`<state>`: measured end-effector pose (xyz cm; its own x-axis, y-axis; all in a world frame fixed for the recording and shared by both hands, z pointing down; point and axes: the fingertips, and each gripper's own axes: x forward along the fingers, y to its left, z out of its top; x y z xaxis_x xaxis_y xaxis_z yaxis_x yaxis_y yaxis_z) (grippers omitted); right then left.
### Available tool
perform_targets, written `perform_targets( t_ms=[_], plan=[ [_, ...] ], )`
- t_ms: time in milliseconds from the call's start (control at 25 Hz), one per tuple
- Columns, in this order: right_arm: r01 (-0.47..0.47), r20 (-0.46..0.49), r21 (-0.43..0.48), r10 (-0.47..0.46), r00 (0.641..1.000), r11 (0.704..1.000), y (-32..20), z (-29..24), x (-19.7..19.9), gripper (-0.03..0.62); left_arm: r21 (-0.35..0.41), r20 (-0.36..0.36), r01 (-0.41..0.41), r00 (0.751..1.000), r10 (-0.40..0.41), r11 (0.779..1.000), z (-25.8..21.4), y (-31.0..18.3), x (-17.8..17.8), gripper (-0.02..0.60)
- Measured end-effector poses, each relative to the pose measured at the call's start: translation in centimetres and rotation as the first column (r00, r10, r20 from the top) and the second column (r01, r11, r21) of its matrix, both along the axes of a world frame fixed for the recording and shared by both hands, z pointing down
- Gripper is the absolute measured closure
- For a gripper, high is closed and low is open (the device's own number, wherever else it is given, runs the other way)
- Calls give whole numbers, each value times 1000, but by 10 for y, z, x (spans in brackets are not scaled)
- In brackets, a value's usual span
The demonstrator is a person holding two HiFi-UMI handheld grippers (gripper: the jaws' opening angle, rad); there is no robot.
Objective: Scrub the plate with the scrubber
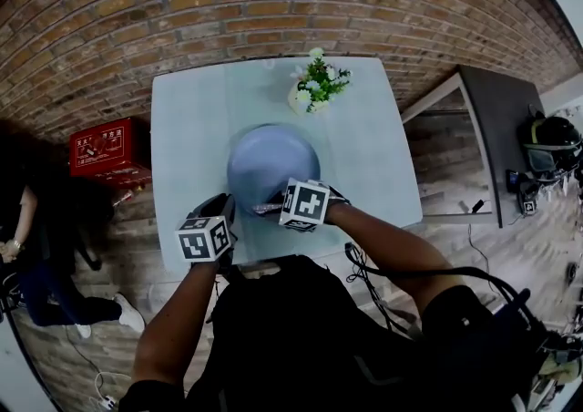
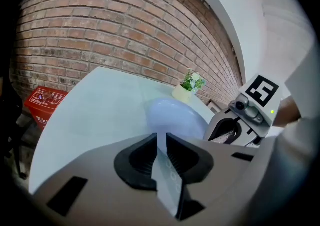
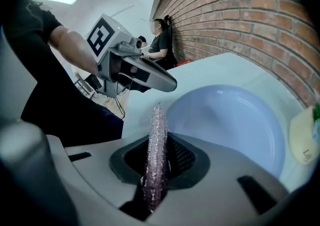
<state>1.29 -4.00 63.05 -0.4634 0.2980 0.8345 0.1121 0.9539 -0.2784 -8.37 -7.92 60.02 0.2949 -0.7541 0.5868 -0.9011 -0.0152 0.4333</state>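
Note:
A pale blue plate point(image 1: 272, 164) lies near the front of the light table point(image 1: 182, 128). My left gripper point(image 1: 219, 219) is at the plate's near left edge. In the left gripper view its jaws point(image 2: 161, 142) are shut on the plate's rim point(image 2: 175, 117), which shows edge-on between the pads. My right gripper point(image 1: 278, 205) is over the plate's near edge. It is shut point(image 3: 157, 140) on a thin pinkish glittery scrubber point(image 3: 156, 155) that stands on edge, beside the plate point(image 3: 230, 125). The scrubber point(image 2: 227, 132) also shows in the left gripper view.
A small pot of white flowers point(image 1: 319, 82) stands just behind the plate. A red box point(image 1: 109, 148) sits on the floor at left, near a person point(image 1: 27, 246). A dark side table point(image 1: 496, 128) stands at right. A brick wall point(image 1: 273, 0) runs behind.

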Motion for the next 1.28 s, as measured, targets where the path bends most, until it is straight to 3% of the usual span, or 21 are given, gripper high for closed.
perform_targets(
  t_ms=[440,880,1120,1280],
  plan=[
    [227,-51,51,-225,973,973,3,-2,30,526,-44,41,-14,999,16,999,17,-15,6,511],
    [273,-101,57,-267,958,960,-10,-5,57,526,-70,73,-45,996,50,997,28,-22,0,511],
    [204,-128,92,-192,973,975,-29,-8,68,526,-106,19,-15,1000,17,994,31,-22,1,511],
    [72,-53,92,-67,996,993,-43,-17,61,526,-95,48,-47,998,52,994,23,-22,2,511]
  ],
)
